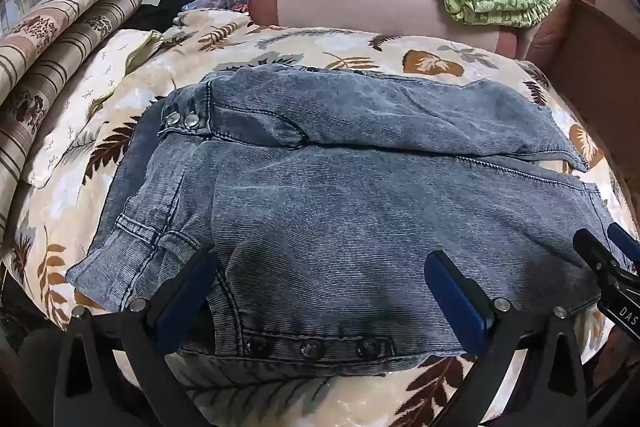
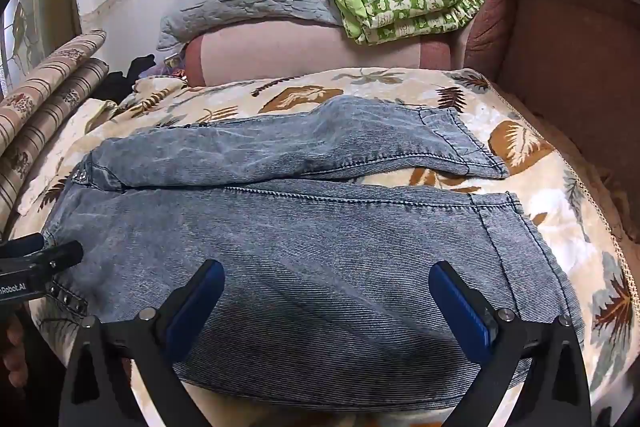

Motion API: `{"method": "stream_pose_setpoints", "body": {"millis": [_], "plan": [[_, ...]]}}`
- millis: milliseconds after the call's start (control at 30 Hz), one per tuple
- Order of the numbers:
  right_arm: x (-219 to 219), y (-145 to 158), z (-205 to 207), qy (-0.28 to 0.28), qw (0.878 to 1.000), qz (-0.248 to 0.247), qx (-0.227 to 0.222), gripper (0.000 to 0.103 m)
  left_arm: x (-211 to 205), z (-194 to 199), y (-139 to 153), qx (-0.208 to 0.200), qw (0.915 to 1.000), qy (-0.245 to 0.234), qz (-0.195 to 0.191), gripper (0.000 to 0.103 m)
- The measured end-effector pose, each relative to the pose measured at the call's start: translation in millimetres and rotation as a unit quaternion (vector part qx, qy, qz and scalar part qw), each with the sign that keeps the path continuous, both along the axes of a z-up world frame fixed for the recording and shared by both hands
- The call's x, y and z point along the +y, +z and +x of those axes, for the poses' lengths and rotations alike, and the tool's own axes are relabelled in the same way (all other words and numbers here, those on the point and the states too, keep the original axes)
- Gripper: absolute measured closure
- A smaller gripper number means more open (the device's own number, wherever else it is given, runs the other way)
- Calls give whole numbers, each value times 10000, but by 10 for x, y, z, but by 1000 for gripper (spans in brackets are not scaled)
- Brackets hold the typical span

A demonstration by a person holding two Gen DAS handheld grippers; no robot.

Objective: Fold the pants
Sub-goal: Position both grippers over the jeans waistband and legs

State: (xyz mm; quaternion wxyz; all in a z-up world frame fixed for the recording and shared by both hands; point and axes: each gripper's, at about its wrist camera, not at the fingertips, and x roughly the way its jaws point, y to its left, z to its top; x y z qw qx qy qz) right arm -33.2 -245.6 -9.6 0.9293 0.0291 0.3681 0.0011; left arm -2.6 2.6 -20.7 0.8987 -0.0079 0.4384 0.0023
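The jeans (image 1: pixel 340 195) lie flat on the leaf-print bed cover (image 1: pixel 132 115), long axis running left to right, waistband left, 2 legs splayed toward the right. The left tongs (image 1: pixel 320 291) hover over the waist end, the right tongs (image 2: pixel 326 307) over the near leg (both spread wide, gripping nothing). I'd guess the near edge gets pinched first.

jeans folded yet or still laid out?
Spread out, not folded. The jeans lie flat on the leaf-print blanket, both legs side by side at full length, hems at the right, waistband at the left.
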Motion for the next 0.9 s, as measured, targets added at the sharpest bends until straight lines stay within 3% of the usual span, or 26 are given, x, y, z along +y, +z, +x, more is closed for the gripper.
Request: {"method": "stream_pose_setpoints", "body": {"millis": [900], "plan": [[-4, 0, 1, 14, 10000, 6, -12, 0, -24, -2, 22, 7, 10000, -25, -1, 0]]}}
